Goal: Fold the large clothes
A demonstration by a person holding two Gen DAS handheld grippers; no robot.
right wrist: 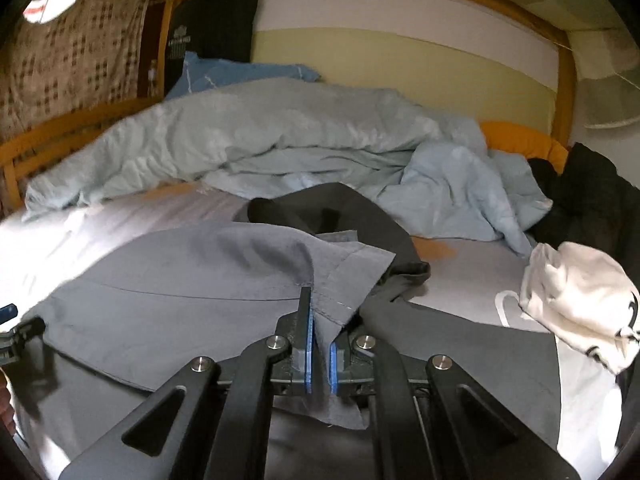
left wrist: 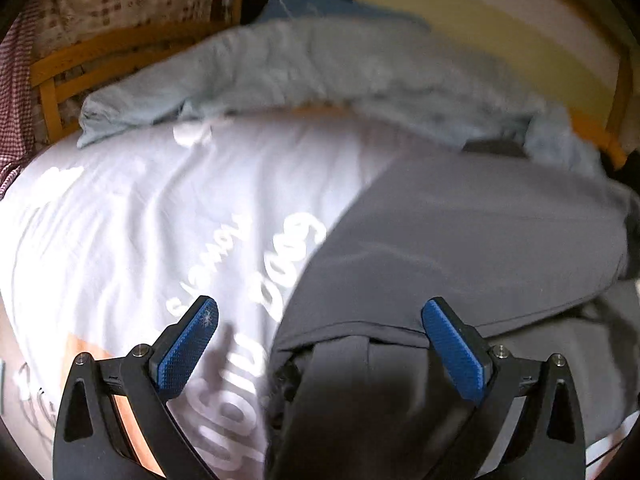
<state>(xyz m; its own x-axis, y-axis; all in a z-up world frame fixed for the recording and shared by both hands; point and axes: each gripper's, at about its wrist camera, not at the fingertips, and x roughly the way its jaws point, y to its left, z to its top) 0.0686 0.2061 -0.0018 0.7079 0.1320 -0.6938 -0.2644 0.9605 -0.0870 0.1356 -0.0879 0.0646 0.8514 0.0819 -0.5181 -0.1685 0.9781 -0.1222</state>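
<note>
Closest in, the right gripper (right wrist: 319,354) pinches a hemmed corner of the grey garment (right wrist: 168,280), its blue pads nearly together with the cloth drawn up between them. The left gripper (left wrist: 320,332) hangs over the same garment with its fingers (left wrist: 188,344) spread wide and nothing between them; its tip shows at the left edge of the right wrist view. The garment lies across a white sheet with printed lettering (left wrist: 132,208), partly folded over darker grey fabric (right wrist: 340,212). To the right, a crumpled white cloth (right wrist: 580,300) rests on the sheet. Beyond, a rumpled pale blue duvet (right wrist: 260,136) is heaped along the far side, with a blue pillow (right wrist: 240,74) and an orange cushion (right wrist: 520,138) against the wooden bed frame (right wrist: 564,80).
</note>
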